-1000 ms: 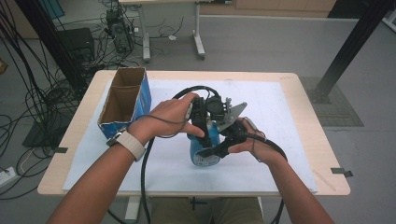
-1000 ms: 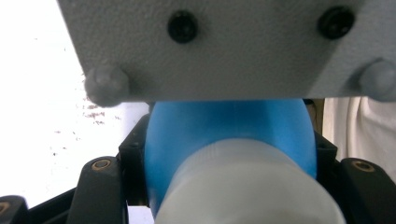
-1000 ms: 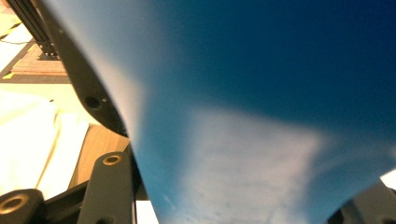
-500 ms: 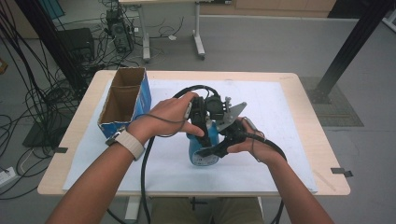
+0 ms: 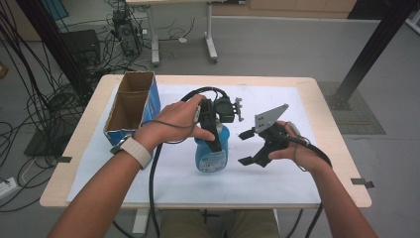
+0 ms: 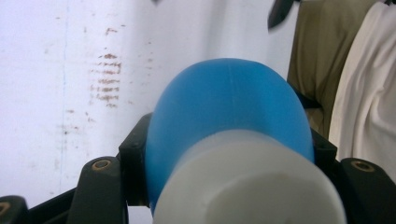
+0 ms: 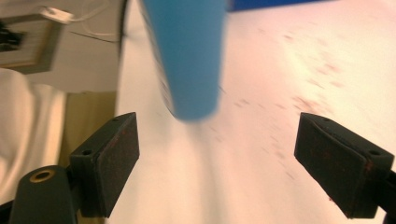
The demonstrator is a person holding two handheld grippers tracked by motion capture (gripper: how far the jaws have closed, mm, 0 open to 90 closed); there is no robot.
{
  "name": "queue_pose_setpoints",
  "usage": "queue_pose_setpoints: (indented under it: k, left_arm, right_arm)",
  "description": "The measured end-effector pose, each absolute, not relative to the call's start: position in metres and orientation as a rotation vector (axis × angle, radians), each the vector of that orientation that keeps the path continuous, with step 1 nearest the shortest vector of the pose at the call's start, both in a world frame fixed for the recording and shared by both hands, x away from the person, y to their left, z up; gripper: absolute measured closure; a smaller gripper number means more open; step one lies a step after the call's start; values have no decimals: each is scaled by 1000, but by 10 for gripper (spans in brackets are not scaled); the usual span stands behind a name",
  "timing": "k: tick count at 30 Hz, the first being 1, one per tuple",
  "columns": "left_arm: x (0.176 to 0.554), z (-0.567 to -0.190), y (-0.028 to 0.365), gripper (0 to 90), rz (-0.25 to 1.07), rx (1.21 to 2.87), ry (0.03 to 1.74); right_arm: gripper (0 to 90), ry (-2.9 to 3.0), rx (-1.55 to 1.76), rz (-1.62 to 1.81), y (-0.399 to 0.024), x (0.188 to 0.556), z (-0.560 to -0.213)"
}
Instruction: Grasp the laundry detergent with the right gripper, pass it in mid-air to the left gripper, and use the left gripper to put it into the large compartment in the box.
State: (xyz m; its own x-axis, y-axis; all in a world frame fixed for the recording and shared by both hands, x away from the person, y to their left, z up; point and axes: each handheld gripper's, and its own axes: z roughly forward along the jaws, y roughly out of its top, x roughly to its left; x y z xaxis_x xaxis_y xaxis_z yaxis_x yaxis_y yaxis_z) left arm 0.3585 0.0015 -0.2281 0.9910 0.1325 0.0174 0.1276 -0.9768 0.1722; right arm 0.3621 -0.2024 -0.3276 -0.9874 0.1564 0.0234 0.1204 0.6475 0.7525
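A blue bottle with a white cap stands upright on the white sheet. My left gripper comes down from above and is shut on the bottle's upper part, one black jaw on each side. My right gripper hovers a little to the right of the bottle and clear of it. Its jaws have just been opening, and nothing is between them. In the right gripper view the bottle is ahead of that gripper and blurred.
An open cardboard box with blue sides stands at the table's left rear. The wooden table ends just right of the sheet. Black cables trail from both grippers over the near edge. Bare sheet lies to the right and front.
My right gripper has drawn away from the bottle to the right, and its jaws now stand wide apart. The left gripper and the bottle have stayed put.
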Motion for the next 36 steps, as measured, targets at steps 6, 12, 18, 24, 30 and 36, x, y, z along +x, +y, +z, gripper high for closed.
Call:
queue_pose_setpoints:
  k: [6, 12, 18, 24, 30, 36]
  left_arm:
    - [361, -219, 6, 378, 89, 2955, 303]
    - [364, -211, 9, 378, 115, 2952, 389]
    - [367, -200, 13, 377, 174, 2925, 504]
    - [373, -183, 17, 377, 210, 2908, 601]
    - [379, -166, 22, 377, 217, 2882, 732]
    - [385, -154, 27, 377, 253, 2855, 862]
  right_arm:
    - [135, 2828, 369, 1091, -228, 372, -319]
    - [133, 2827, 450, 1039, -242, 380, -315]
    - [125, 2815, 490, 967, -250, 385, -311]
    - [125, 2809, 487, 921, -255, 389, -304]
    - [125, 2806, 483, 907, -260, 394, -296]
    - [125, 2812, 482, 881, -263, 398, -292]
